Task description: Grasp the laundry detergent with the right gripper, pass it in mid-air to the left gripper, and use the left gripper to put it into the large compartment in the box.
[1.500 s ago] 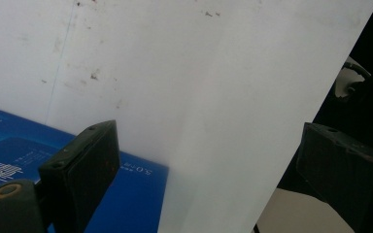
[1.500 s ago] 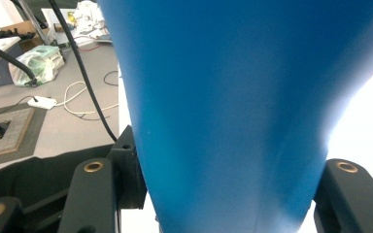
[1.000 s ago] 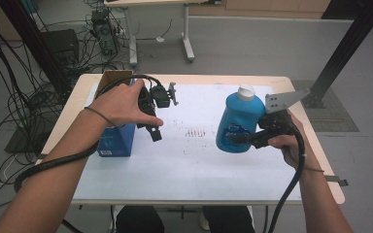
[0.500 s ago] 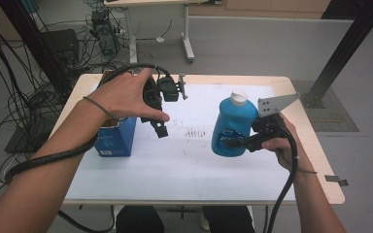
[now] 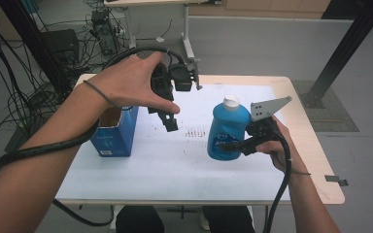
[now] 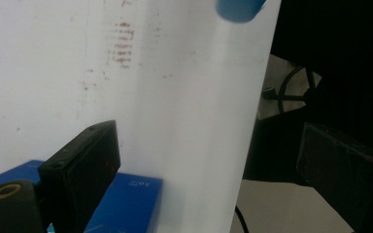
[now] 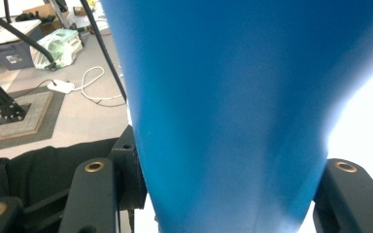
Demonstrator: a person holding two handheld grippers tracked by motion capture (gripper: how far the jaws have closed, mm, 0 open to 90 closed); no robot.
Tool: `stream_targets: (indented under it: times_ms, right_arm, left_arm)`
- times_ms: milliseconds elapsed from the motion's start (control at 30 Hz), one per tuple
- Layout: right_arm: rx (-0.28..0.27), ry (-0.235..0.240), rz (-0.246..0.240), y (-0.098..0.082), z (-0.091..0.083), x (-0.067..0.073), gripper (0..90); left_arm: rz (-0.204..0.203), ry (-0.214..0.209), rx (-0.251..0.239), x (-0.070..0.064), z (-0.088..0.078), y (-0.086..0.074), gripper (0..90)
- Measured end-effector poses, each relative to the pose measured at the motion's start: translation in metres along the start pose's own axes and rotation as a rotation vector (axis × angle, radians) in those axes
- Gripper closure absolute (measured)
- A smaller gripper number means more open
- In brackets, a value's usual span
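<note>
White sheeting covers the wooden table, its far and right edges bare, grey floor open around it. Near the left edge stands an open blue cardboard box; at centre-right an upright blue plastic bottle with a white cap, clamped low on its body by the right gripper. Above the box, the left gripper hangs with jaws wide and empty.

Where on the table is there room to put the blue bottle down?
The widest bare patch is the white sheet between the blue box and the blue bottle, running to the near edge. The far right corner behind the bottle is bare too. It is crowded near the box, where the open left gripper hangs above.
</note>
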State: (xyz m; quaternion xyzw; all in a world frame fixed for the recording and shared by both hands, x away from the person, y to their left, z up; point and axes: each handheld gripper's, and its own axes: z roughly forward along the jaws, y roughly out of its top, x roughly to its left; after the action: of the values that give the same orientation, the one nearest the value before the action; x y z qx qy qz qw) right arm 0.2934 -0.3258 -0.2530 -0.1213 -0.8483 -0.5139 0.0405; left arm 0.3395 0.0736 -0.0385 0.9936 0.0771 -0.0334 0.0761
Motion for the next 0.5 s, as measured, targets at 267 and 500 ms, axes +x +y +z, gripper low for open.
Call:
stream_targets:
  times_ms: [267,500]
  right_arm:
    - [0.008,0.027,-0.004,0.001,0.011,-0.004,42.0]
    - [0.012,0.044,-0.015,0.004,0.019,-0.006,42.0]
  left_arm:
    - [0.060,0.001,0.015,-0.012,-0.018,0.024,8.8]
    - [0.086,0.005,0.040,-0.017,-0.021,0.041,8.8]
